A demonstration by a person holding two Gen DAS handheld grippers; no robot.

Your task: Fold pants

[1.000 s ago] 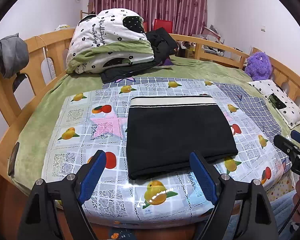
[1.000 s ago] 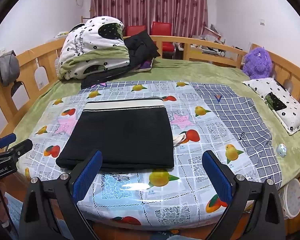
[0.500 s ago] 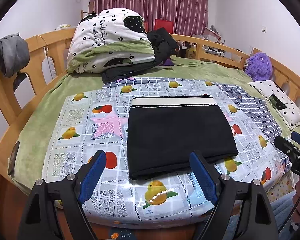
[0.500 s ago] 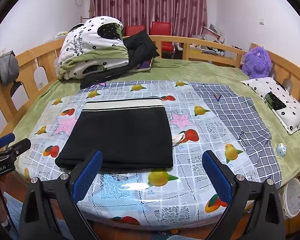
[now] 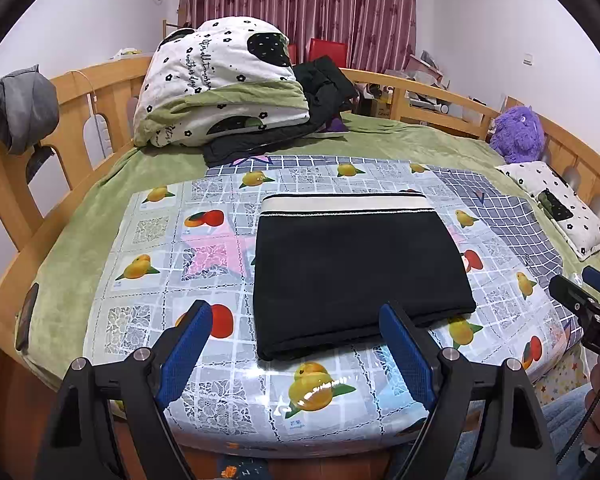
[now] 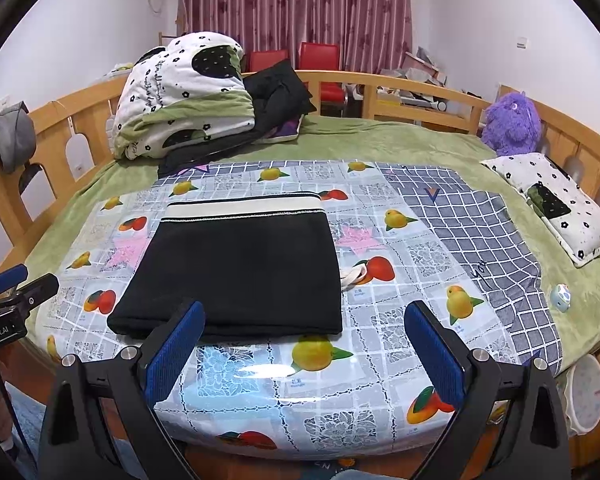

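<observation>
The black pants [image 5: 352, 272] [image 6: 244, 272] lie folded into a flat rectangle on the fruit-print plastic cloth [image 5: 204, 264] [image 6: 400, 344], their cream waistband at the far edge. My left gripper [image 5: 296, 324] hovers open at the near edge of the bed, just short of the pants' near fold, with nothing between its blue pads. My right gripper [image 6: 304, 324] is also open and holds nothing, near the pants' front right corner. Each gripper shows at the side of the other's view.
A wooden rail [image 5: 72, 120] rings the green bed. A folded quilt [image 5: 220, 88] and dark clothes sit at the far side. A purple plush toy [image 6: 512, 120] and a spotted pillow [image 6: 552, 200] lie at the right, with a small round object [image 6: 561, 297] nearby.
</observation>
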